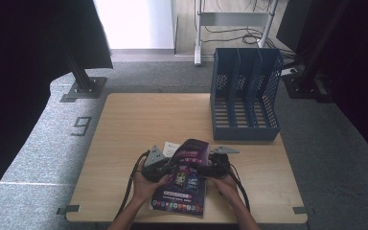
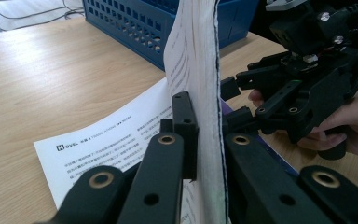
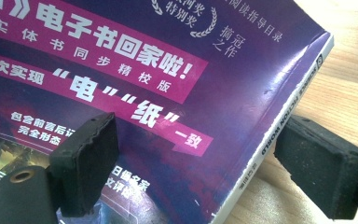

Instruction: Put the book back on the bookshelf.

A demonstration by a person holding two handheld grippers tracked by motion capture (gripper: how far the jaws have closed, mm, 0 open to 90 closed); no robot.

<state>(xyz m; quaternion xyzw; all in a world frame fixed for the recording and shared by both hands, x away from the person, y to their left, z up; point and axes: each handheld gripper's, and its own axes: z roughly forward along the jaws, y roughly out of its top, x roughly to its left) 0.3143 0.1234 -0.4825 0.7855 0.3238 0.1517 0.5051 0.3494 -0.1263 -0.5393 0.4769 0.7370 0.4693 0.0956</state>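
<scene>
1. From the high view, I am standing my two claws at the near edge of the wooden table (image 1: 124,124): my left gripper (image 1: 157,167) and my right gripper (image 1: 214,166) are flanking a purple magazine (image 1: 184,184) that is lying between them. The blue file rack (image 1: 245,96) is waiting well beyond both claws, its slots apparently empty, so I judge the filing is not yet done.
2. In the left gripper view, my left claw (image 2: 200,135) is clenching a raised sheaf of pages (image 2: 196,70) edge-on between its jaws, just above a printed white page (image 2: 98,149). My right claw (image 2: 235,100) is hovering just beyond the sheaf.
3. In the right gripper view, my right claw (image 3: 205,154) is standing released, its pads straddling the magazine's spine (image 3: 279,126) without pressing. I judge that gripping, lifting and slotting are still left.
</scene>
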